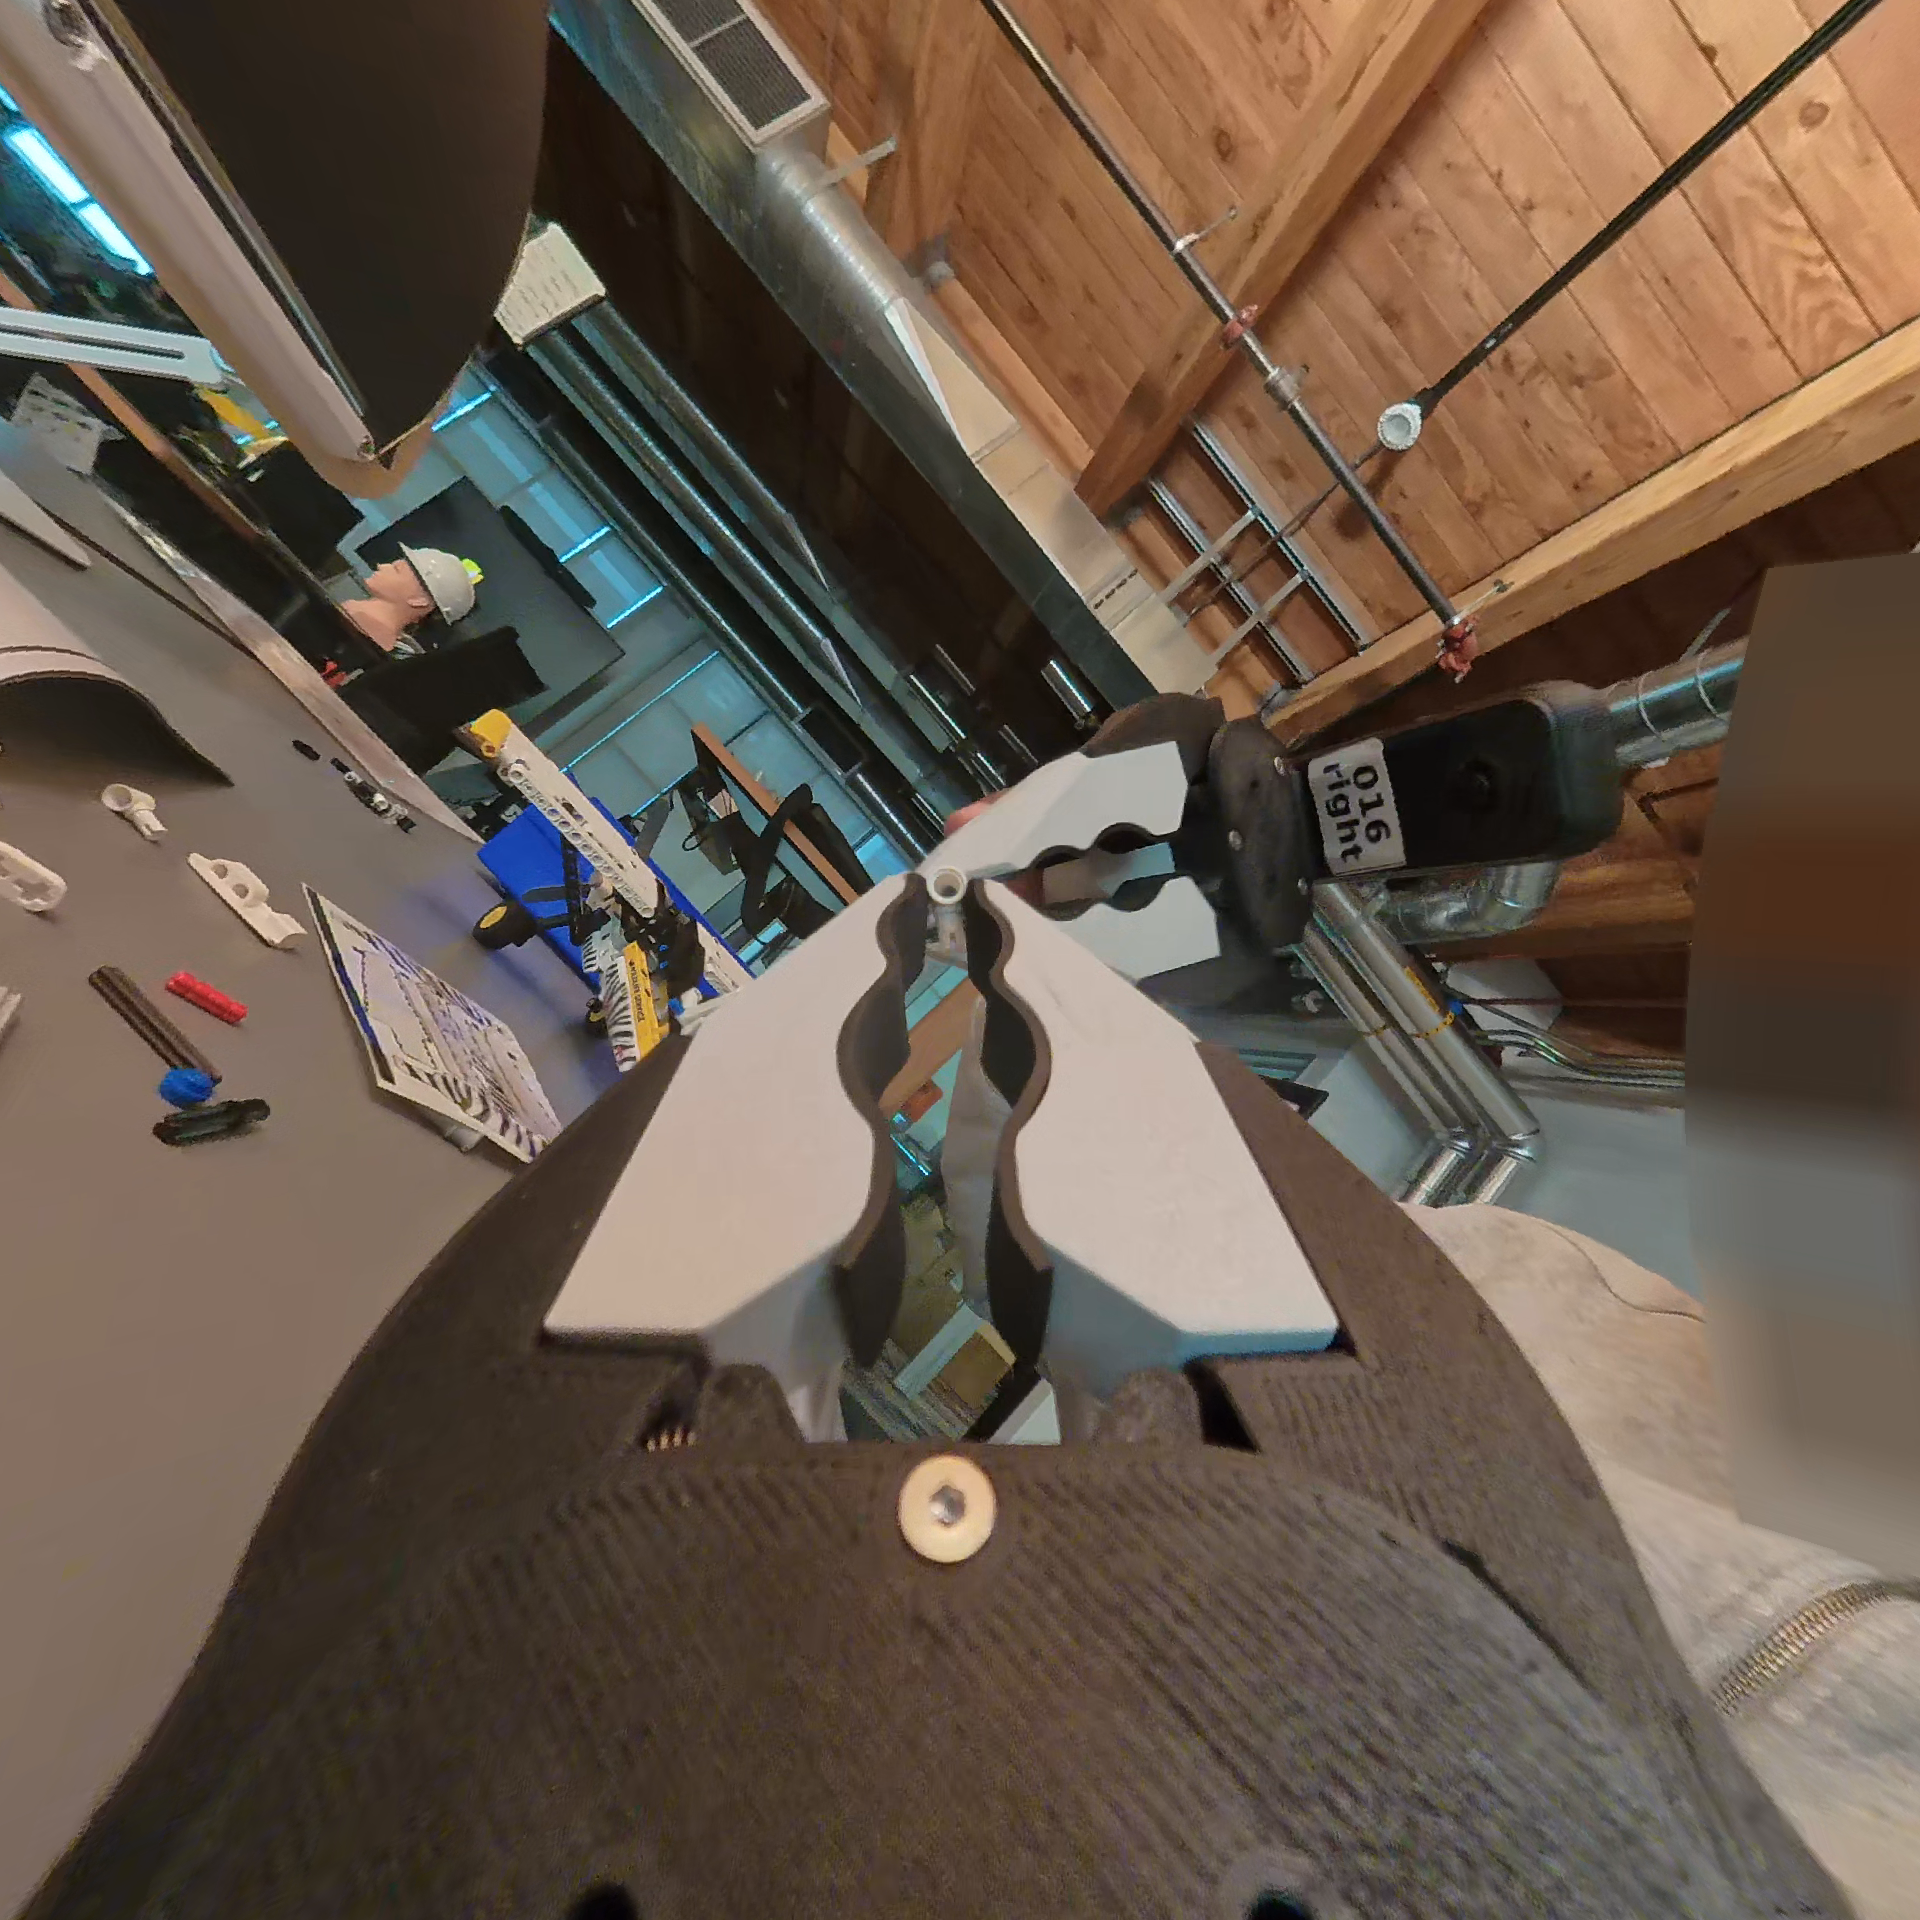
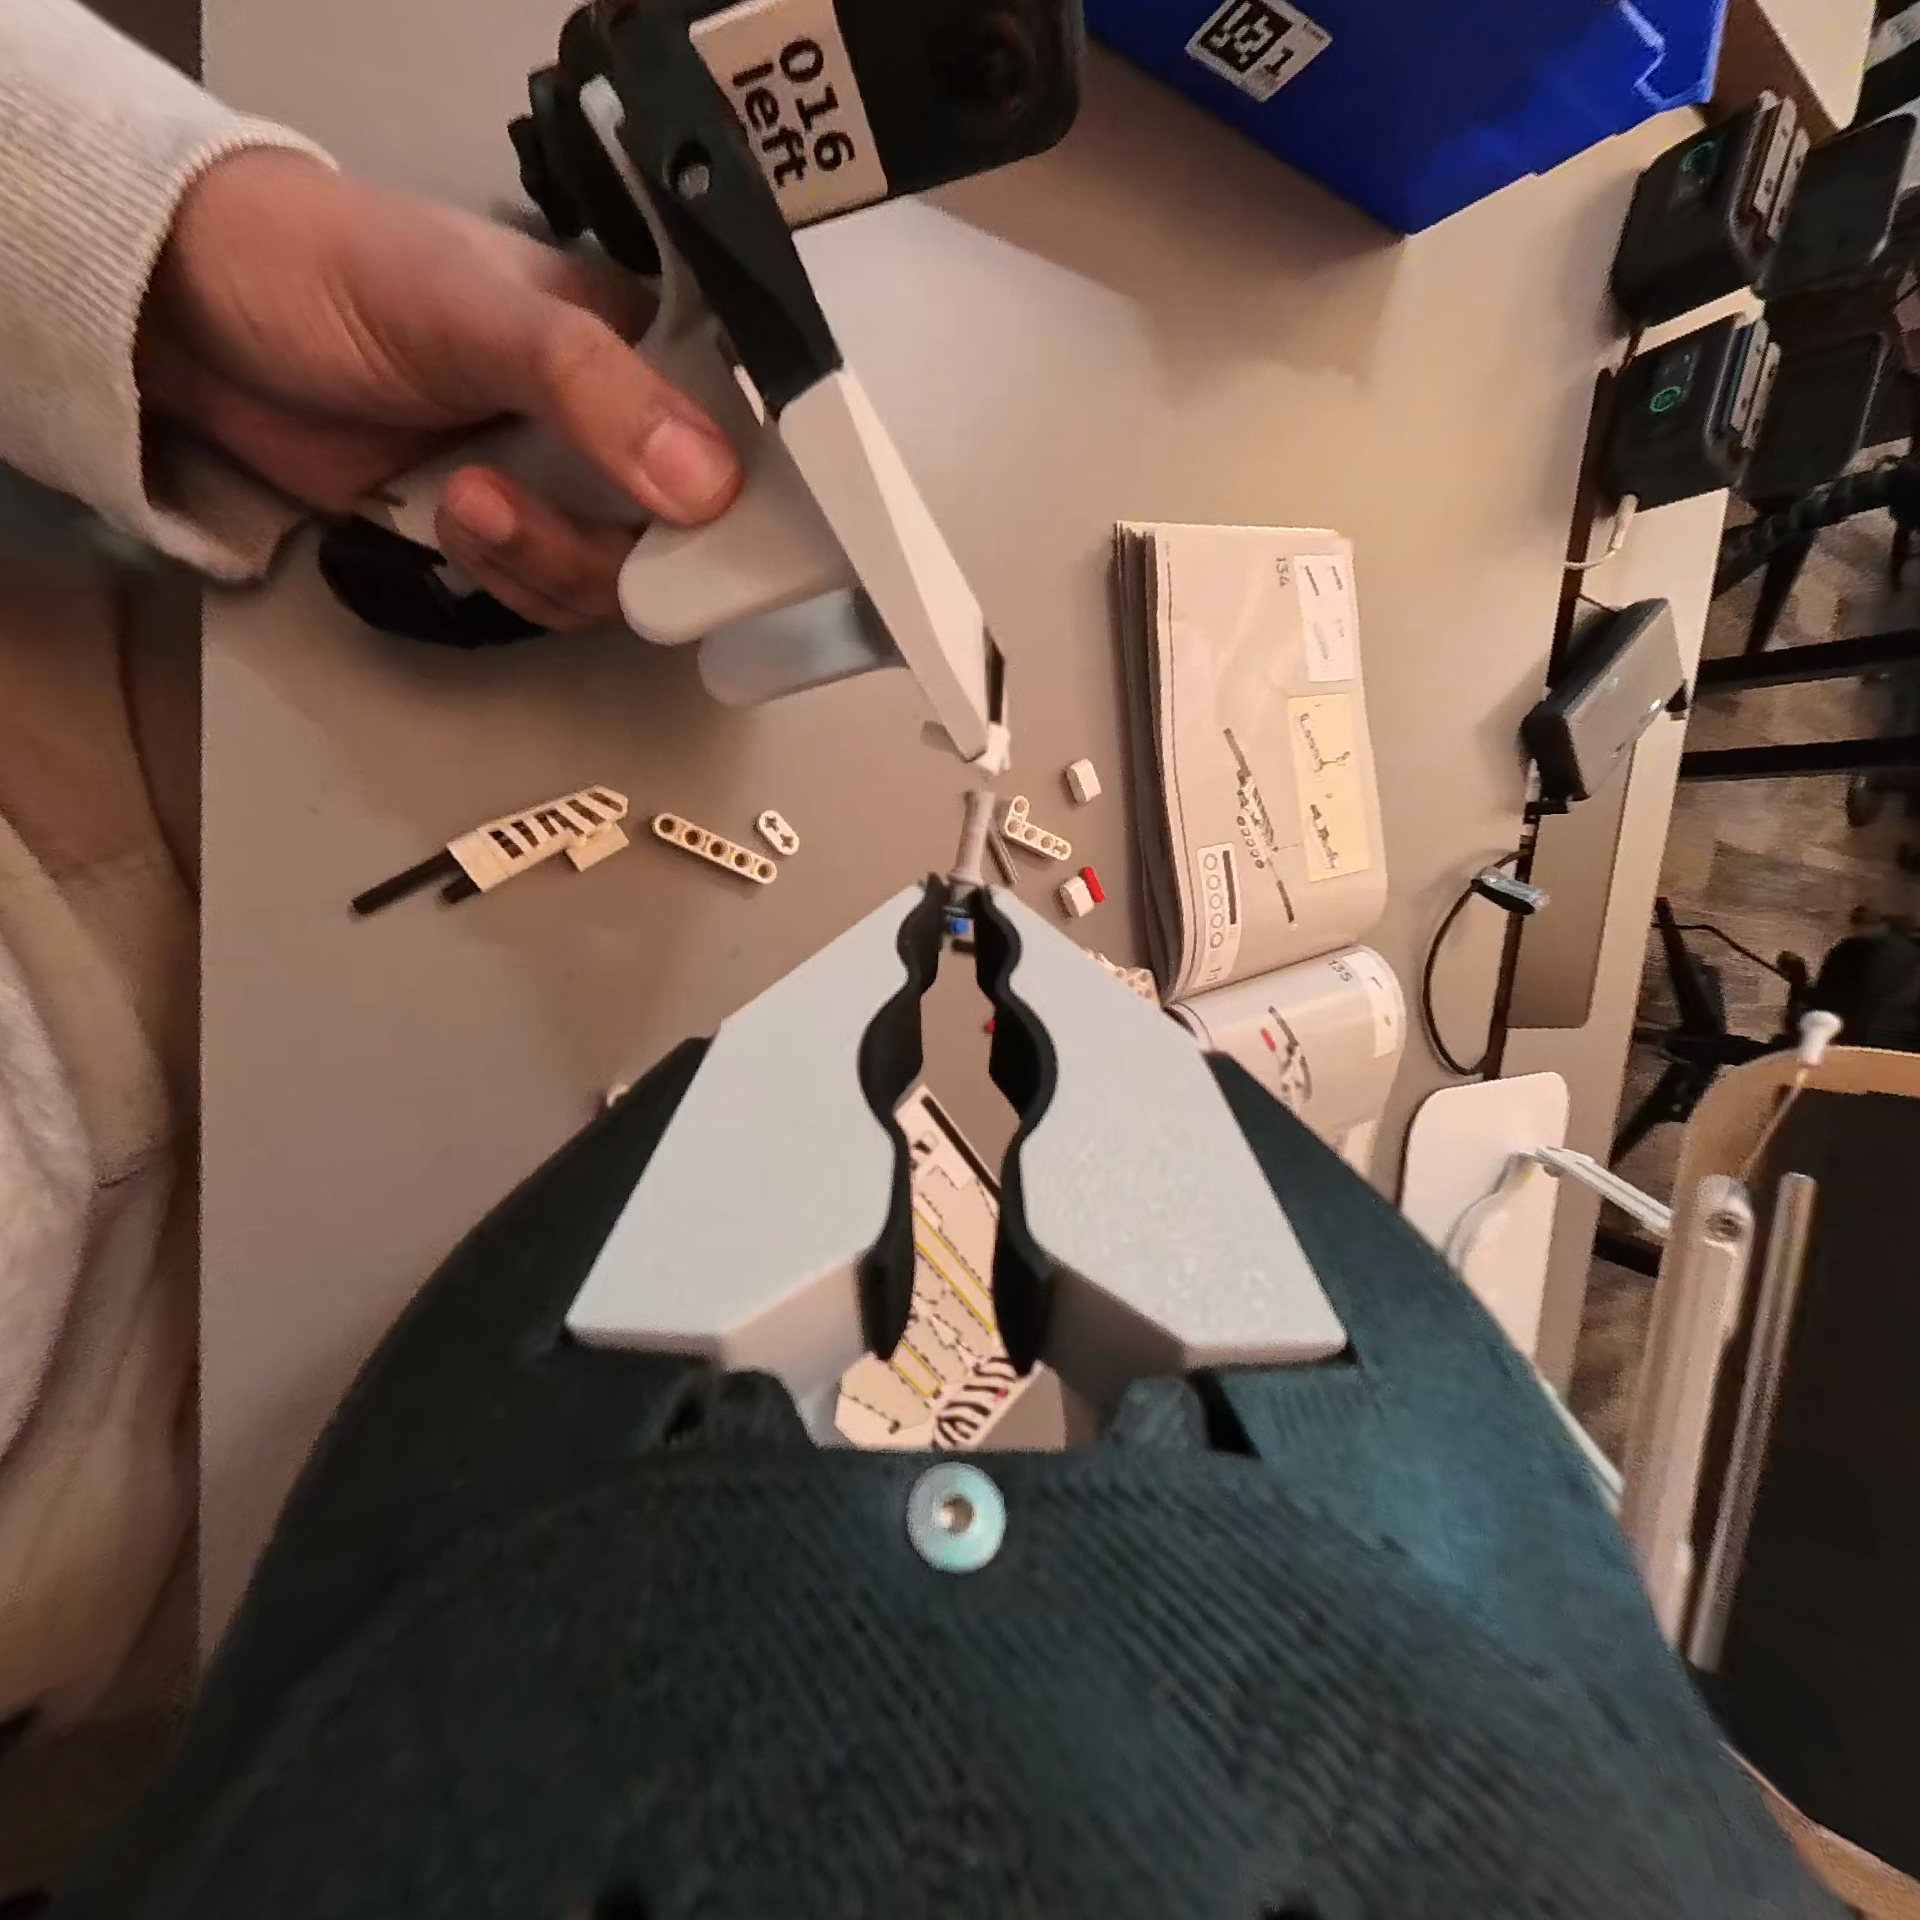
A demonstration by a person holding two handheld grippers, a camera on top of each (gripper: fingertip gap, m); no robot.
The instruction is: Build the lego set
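Note:
My left gripper (image 1: 943, 902) is shut on a small white connector piece (image 1: 945, 889), held in the air. It also shows in the right wrist view (image 2: 987, 740), coming in from the upper left with the white piece (image 2: 994, 755) at its tip. My right gripper (image 2: 958, 910) is shut on a thin grey axle (image 2: 972, 831) with a blue bit at its base. The axle's free end points at the white piece, a short gap away. In the left wrist view the right gripper (image 1: 971, 847) has its tips right beside my left fingertips.
Below on the grey table (image 2: 416, 1039) lie a striped white panel assembly (image 2: 540, 840), a white holed beam (image 2: 715, 847), an L-shaped beam (image 2: 1036, 831) and small white and red bricks (image 2: 1081, 891). An open instruction booklet (image 2: 1247, 748) lies right, a blue bin (image 2: 1434, 104) at the back.

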